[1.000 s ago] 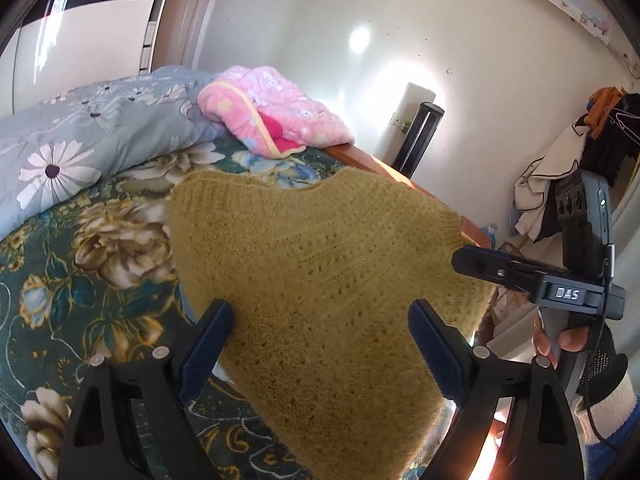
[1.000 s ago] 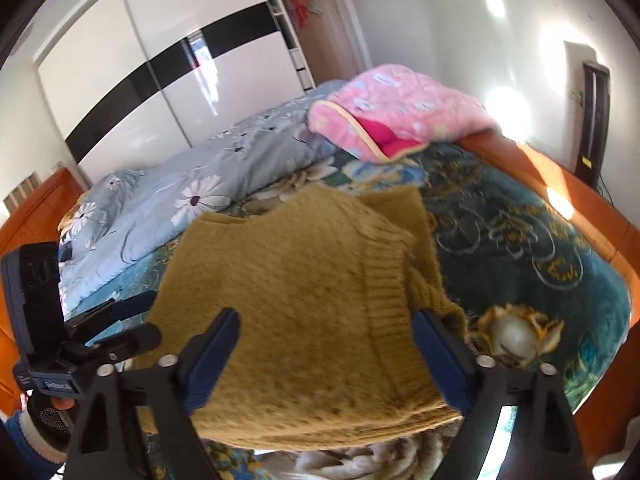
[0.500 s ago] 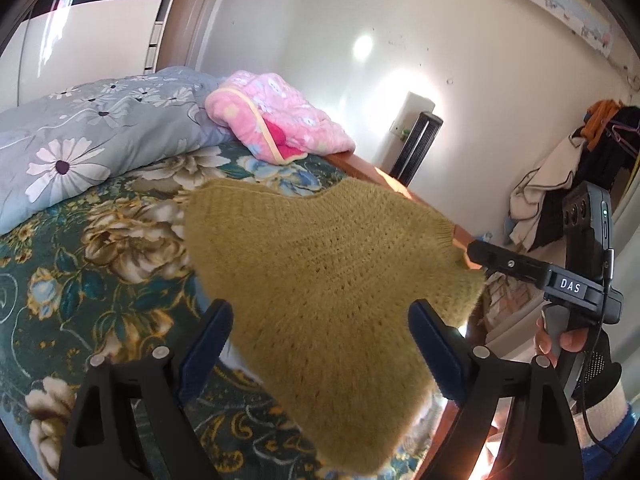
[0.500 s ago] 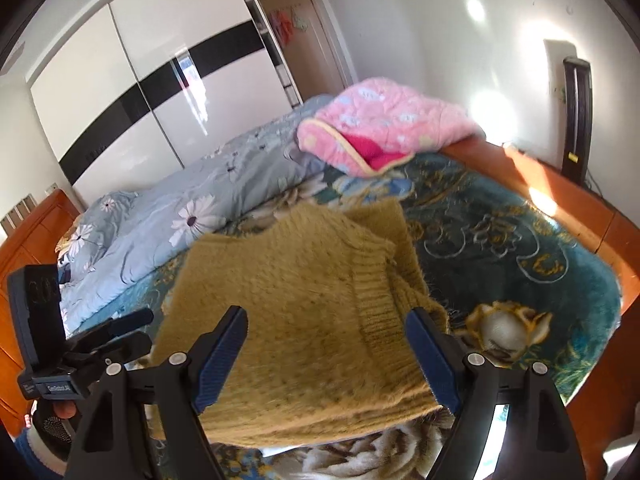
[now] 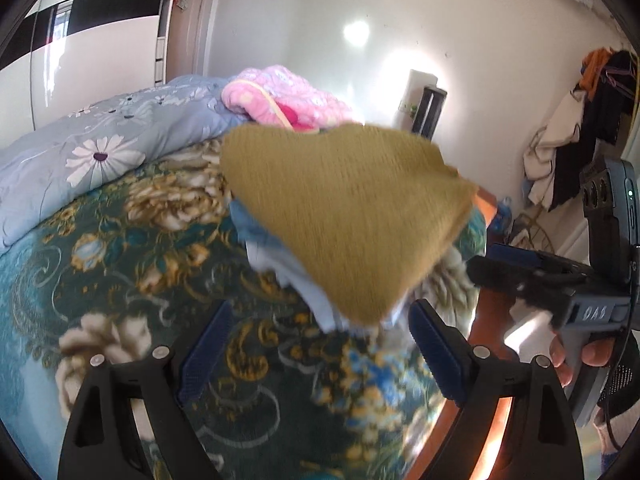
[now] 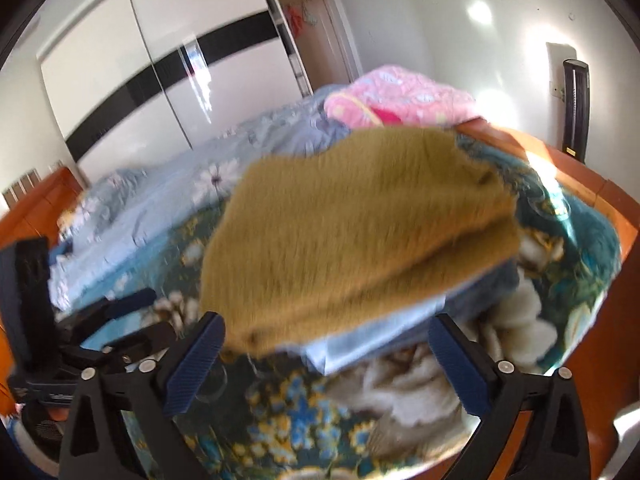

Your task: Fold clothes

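1. Mustard-yellow knit sweater (image 5: 352, 216) is seen lying folded on top of a small stack of pale blue folded clothes (image 5: 280, 256), near the foot corner of the bed; in the left wrist view it sits around 12 o'clock from the left gripper (image 5: 316, 356), just ahead of the fingertips.
2. In the right wrist view the sweater (image 6: 360, 248) fills the centre, at 12 o'clock from the right gripper (image 6: 328, 364), with the pale blue stack (image 6: 376, 340) showing beneath its near edge.
3. Both sets of jaws are spread wide and nothing is held between them; the sweater is touched by neither.
4. The stack is judged to rest on the teal floral bedspread (image 5: 120, 264), close to the orange wooden bed frame (image 6: 576, 168) at about 2 o'clock.
5. A grey-blue floral quilt (image 5: 100, 148) is seen at 10 o'clock and a pink bundle (image 5: 288, 96) at 12 o'clock, well apart from the stack.
6. Both views are blurred, so the neatness of the fold cannot be told.
7. Risks are judged as follows: the sweater overhangs the narrower stack, so it could slide or droop off if nudged by a finger; the loose knit could be snagged on a fingertip; and, being near the bed's edge, the pile could be toppled toward the frame.
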The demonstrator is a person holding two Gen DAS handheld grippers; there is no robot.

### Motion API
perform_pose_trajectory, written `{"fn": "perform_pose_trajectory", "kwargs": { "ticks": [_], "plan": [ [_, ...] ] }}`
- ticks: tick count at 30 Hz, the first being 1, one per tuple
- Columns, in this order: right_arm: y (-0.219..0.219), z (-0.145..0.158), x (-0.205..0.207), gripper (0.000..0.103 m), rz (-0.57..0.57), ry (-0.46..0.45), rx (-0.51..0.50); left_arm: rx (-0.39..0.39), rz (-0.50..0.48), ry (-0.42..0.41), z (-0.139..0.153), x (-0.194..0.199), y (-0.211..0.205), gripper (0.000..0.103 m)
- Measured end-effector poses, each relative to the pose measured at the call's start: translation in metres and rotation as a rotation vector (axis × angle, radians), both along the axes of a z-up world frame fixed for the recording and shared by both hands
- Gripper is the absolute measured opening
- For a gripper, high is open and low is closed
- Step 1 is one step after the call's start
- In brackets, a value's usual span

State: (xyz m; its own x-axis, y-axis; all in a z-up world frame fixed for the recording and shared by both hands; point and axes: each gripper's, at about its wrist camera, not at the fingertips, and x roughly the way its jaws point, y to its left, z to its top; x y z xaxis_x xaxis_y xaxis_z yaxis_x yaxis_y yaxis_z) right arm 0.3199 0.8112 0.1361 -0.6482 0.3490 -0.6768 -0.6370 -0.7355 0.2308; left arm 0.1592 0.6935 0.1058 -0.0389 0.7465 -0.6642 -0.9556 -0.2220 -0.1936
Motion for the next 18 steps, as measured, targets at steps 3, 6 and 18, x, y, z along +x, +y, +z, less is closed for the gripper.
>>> {"fn": "perform_pose_trajectory", "kwargs": {
  "ticks": [3, 6, 18],
  "plan": [
    [-0.022, -0.016, 0.001, 0.103, -0.004, -0.042, 0.002, -0.012, 0.005, 0.003, -0.01, 0.008, -0.012, 0.09],
    [-0.036, -0.024, 0.005, 0.103, -0.032, -0.064, 0.01, -0.009, 0.026, -0.009, -0.017, 0.013, -0.023, 0.091],
    [-0.079, -0.047, 0.015, 0.103, -0.175, -0.169, 0.113, -0.056, 0.148, 0.042, -0.045, 0.021, -0.055, 0.092]
  ]
}}
